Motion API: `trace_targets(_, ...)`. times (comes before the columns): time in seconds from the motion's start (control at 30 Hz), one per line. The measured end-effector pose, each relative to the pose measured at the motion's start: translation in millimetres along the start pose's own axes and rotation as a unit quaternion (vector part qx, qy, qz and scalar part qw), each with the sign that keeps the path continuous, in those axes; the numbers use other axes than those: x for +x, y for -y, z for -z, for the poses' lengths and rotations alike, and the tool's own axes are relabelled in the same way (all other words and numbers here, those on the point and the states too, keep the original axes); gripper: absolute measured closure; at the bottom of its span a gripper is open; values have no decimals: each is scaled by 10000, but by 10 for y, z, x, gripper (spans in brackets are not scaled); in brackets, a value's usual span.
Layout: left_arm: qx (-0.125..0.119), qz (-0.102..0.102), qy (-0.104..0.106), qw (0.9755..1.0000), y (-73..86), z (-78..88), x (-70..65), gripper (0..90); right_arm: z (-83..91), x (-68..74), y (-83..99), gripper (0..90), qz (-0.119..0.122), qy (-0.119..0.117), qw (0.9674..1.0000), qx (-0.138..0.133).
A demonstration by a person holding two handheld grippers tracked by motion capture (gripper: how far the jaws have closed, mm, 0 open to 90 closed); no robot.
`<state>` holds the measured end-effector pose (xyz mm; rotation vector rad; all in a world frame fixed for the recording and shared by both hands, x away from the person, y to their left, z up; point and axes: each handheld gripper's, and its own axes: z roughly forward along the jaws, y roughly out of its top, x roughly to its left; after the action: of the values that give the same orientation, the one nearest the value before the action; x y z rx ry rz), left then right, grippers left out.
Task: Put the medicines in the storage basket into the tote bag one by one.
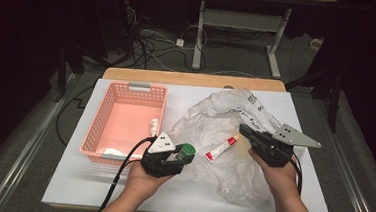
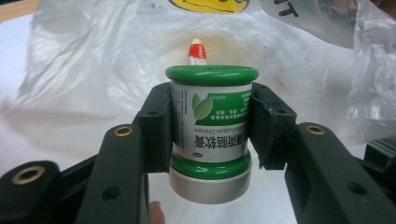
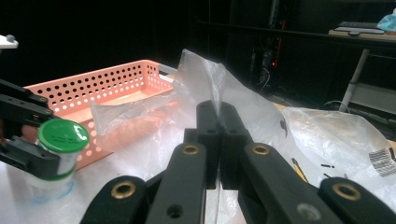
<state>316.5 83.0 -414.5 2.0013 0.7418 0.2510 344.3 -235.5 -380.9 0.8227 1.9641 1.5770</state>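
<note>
The left tongs [image 2: 210, 133] are clamped on a green-capped ointment jar [image 2: 211, 130], held just above the bench [image 1: 70, 178] at five o'clock of the pink basket [image 1: 106, 111] — out of the plastic bag [image 1: 224, 138], not yet in the basket. The right tongs [image 3: 218, 116] are pressed together on a fold of the bag. One small bottle [image 1: 153, 126] already lies in the basket; the red-capped tube [image 1: 221, 148] on the bag at three o'clock of the jar is left — probably next.

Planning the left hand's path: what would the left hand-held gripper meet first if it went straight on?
Probably the red-capped tube lying on the plastic bag, straight beyond the held green jar; depth is unclear.
</note>
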Motion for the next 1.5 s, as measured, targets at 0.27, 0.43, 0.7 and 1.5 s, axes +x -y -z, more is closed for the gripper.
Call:
trace_targets(0.27, 41, -94, 26, 9999, -116, -253, -46, 542, 1, -11, 4, 900, 8, -17, 10000, 3)
trace_targets(0.43, 92, -90, 18, 9999, -148, -386, -20, 542, 4, -9, 1, 900, -1, -25, 10000, 6)
trace_targets(0.7, 111, -13, -20, 9999, -172, -571, 65, 542, -6, -10, 5, 900, -36, -37, 10000, 16)
trace_targets(1.5, 146, 38, -310, 9994, -405, -1168, 187, 542, -33, -26, -4, 900, -61, -44, 10000, -20)
